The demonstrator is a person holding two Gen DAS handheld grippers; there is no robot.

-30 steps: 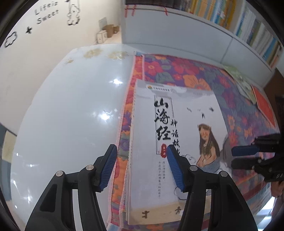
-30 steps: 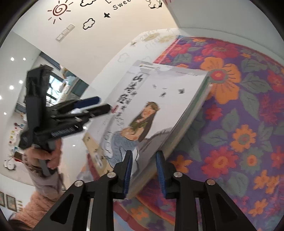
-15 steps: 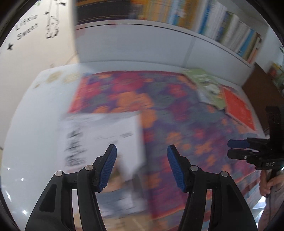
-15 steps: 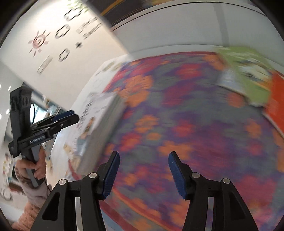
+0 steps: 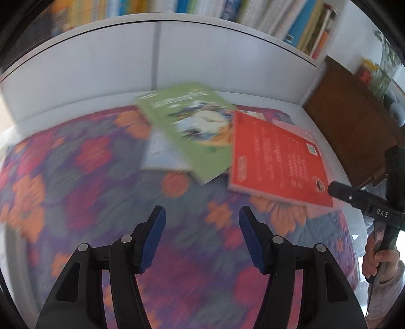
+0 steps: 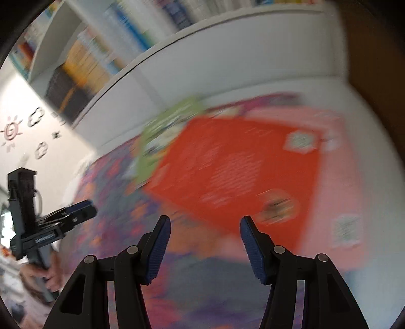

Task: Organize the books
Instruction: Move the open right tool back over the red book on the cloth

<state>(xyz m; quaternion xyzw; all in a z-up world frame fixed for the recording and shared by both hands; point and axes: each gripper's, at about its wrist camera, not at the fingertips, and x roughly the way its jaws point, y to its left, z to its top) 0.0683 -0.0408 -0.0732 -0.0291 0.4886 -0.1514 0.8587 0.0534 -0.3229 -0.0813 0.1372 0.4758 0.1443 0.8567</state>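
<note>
Both grippers have swung off the white illustrated book at the cloth's left end and across to the pile of books at the other end; that white book is out of both views now. Right gripper (image 6: 205, 244) let go of that book: jaws have just been opening, blue pads apart w/ nothing between them, only blurred cloth and a book corner behind. Left gripper (image 5: 202, 238) about the same gap, empty, hovering over the purple tablecloth with orange and red flowers (image 5: 83, 192), not touching it. Just ahead of left gripper: green-cover paperback with a white-and-blue picture (image 5: 192, 131), lying flat, slanted, its near corner overlapping a pale grey-white book (image 5: 159, 151) under it. Right beside it, a red-cover paperback with white print (image 5: 276, 162), one edge touching/overlapping the green one, resting on a pink book (image 5: 298, 129) that sticks out behind. In right wrist view the red book (image 6: 235, 172) fills the centre, just beyond the pads, pink one (image 6: 336, 177) under it to the right, green one (image 6: 164, 131) behind-left; heavy blur, print unreadable. Behind pile: white shelf unit (image 5: 202, 58) w/ a row of upright book spines (image 5: 253, 12) on top. Brown wooden cabinet (image 5: 354, 121) at right. Right gripper's black body shows at left view's right edge, held by a hand (image 5: 377, 258).
</note>
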